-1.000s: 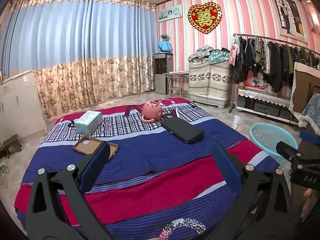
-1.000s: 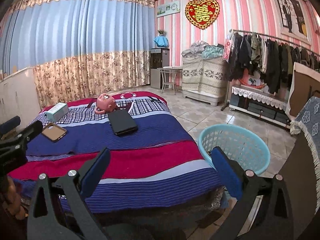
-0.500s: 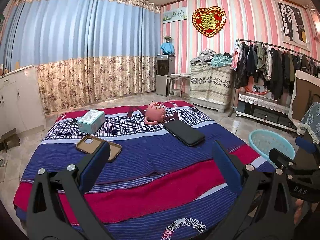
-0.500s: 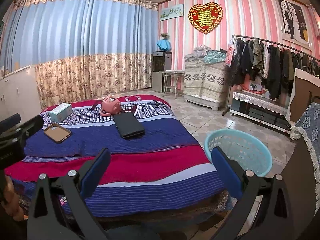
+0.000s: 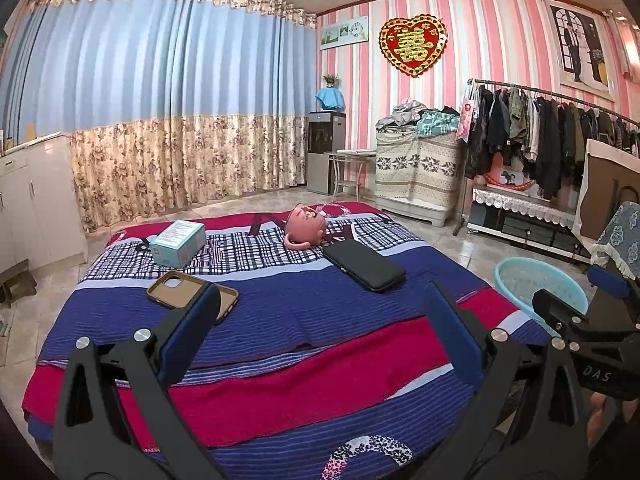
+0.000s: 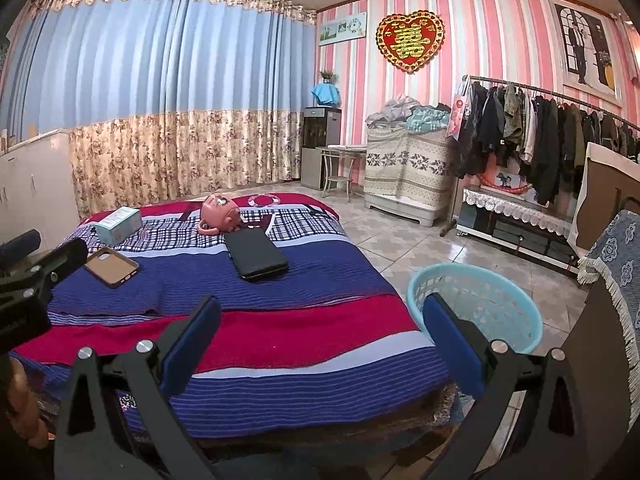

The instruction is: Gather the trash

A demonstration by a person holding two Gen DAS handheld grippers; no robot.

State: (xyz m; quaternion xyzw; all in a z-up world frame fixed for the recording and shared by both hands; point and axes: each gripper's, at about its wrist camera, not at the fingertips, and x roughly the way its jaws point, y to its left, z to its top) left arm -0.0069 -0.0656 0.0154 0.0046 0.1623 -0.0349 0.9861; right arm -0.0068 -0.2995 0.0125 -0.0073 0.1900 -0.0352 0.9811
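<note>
- My left gripper (image 5: 320, 332) has black angular arms, each carrying silver round screws, and flat blue fingers (image 5: 188, 332).
- My right gripper (image 6: 320, 336) is built alike: black frame, blue fingers (image 6: 452, 336), silver screws.
- White letters "DAS" mark its black body, seen from the left wrist.
- A bit of bare skin shows below.

Right gripper (image 6: 320, 344) gapes between bed (image 6: 280, 336) and basket (image 6: 476, 304)
</note>
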